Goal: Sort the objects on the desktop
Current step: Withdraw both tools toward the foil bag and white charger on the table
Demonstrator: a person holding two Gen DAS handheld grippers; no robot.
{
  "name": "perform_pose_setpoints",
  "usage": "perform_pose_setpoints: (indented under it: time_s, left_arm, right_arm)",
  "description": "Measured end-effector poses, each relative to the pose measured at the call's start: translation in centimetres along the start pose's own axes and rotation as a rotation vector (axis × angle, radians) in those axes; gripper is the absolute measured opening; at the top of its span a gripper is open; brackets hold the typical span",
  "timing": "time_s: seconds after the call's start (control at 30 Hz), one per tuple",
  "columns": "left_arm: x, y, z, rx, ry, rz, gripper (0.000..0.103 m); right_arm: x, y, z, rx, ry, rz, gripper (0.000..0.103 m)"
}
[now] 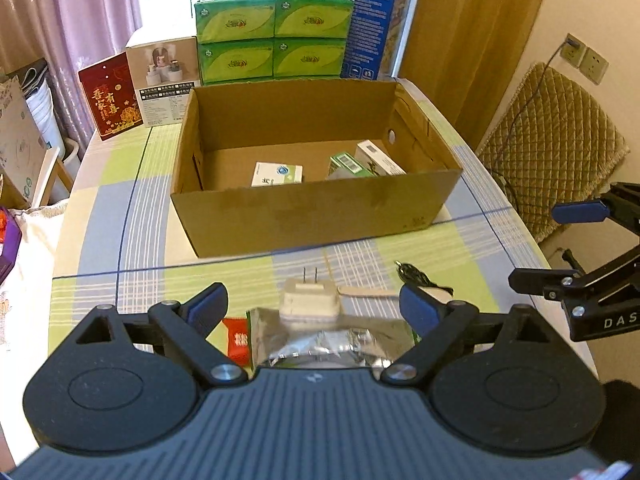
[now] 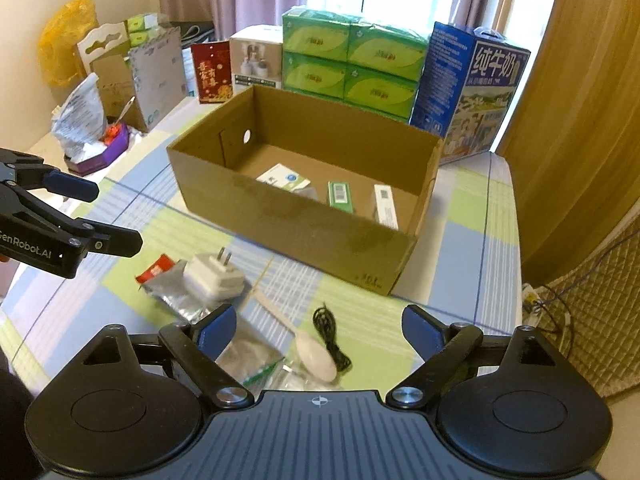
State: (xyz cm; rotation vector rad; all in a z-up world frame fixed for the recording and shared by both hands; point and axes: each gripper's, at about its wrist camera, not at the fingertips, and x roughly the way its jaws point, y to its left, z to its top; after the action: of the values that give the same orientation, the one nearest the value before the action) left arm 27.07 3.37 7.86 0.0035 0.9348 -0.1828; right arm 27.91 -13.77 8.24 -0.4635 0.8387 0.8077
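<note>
The white charger (image 2: pixel 214 276) lies on a foil packet (image 2: pixel 180 300) near the table's (image 2: pixel 460 264) front edge, before my cardboard box (image 2: pixel 304 224). My left gripper (image 1: pixel 314 308) gapes empty around it; my right gripper (image 2: pixel 316 330) hangs spread over the black cable (image 2: pixel 332 340).

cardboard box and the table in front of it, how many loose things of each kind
Small boxes in the cardboard box: 3 (white and blue, green, white)
White charger: 1
Foil packets: 2
Red sachet: 1
White spoon: 1
Black cable: 1
Total: 9
</note>
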Motion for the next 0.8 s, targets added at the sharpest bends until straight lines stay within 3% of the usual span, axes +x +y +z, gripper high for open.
perform_pose_setpoints:
  time_s: [0.53,0.8]
  left_arm:
    - [-1.0,-1.2,-3.1,0.017,0.021,-0.007,0.091]
    - [-1.1,0.3,-4.6,0.043,0.046,0.028,0.091]
  right_arm:
    - [-0.9,0.3,-3.4,0.014,0.024,0.004,0.091]
    - [-1.2,-1.1,-4.8,0.034,0.033,-0.007,0.092]
